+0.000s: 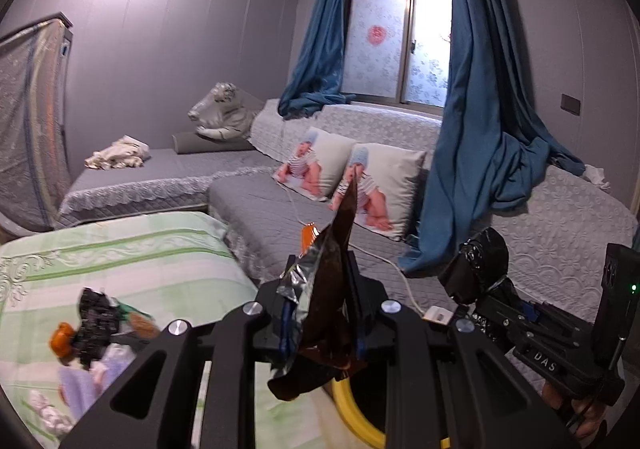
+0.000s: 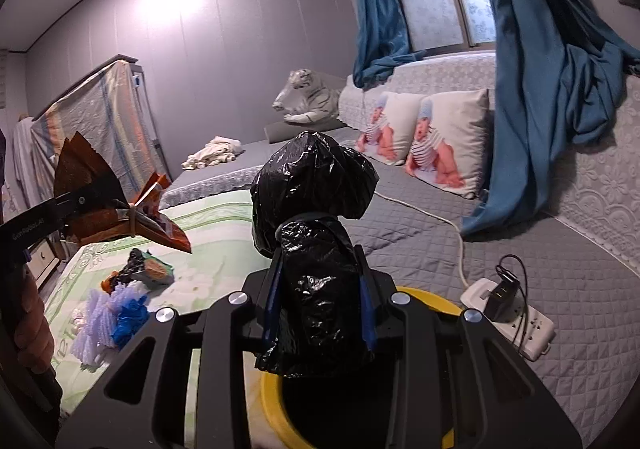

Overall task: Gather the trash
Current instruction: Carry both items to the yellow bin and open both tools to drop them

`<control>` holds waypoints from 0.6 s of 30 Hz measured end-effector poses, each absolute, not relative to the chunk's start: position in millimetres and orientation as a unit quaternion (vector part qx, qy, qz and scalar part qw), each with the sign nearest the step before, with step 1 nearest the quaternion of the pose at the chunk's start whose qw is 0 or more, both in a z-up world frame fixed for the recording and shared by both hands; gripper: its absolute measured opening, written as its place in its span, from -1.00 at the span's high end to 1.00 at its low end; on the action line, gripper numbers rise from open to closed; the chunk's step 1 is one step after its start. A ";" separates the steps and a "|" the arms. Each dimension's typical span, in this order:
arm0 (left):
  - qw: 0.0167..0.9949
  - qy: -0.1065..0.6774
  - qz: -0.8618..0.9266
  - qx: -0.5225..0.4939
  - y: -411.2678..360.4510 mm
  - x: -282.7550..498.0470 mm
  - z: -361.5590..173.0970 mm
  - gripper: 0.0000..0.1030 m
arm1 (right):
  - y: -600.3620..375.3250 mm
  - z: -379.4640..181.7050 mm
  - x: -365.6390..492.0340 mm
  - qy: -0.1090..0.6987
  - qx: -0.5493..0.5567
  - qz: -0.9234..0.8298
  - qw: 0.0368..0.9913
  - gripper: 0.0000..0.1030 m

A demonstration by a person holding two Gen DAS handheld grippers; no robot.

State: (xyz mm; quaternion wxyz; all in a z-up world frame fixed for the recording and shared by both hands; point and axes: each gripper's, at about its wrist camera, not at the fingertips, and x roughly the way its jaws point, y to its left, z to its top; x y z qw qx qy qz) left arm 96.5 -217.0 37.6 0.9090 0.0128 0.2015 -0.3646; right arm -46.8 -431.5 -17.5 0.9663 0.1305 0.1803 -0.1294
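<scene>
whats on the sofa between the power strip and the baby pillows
Bare grey quilted sofa seat, crossed only by the white cord running from the power strip toward the baby pillows; right wrist view.

Brown wrapper (image 1: 332,289); black bag (image 2: 316,241); yellow bin (image 2: 276,409); blue curtains (image 1: 480,129).

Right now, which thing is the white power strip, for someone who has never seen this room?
Start at the long grey quilted sofa under the window with blue curtains. On its seat, near the front edge, lies the white power strip, its white cable trailing back across the quilting. It is the only hard white block there, with a black charger plugged into it.
</scene>
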 end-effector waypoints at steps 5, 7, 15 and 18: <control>0.888 0.233 -0.397 0.013 -257.2 103.8 13.4 0.60 | -446.9 -32.1 -52.7 0.192 0.138 -0.158 0.959 0.42; 0.881 0.247 -0.404 0.020 -272.1 105.6 1.3 0.60 | -454.5 -42.1 -54.3 0.202 0.144 -0.167 0.954 0.42; 0.856 0.298 -0.421 0.041 -306.9 106.4 -40.4 0.60 | -475.9 -79.5 -55.1 0.243 0.172 -0.185 0.937 0.42; 0.846 0.316 -0.427 0.045 -315.4 108.1 -50.9 0.60 | -481.1 -91.8 -52.0 0.259 0.179 -0.187 0.931 0.41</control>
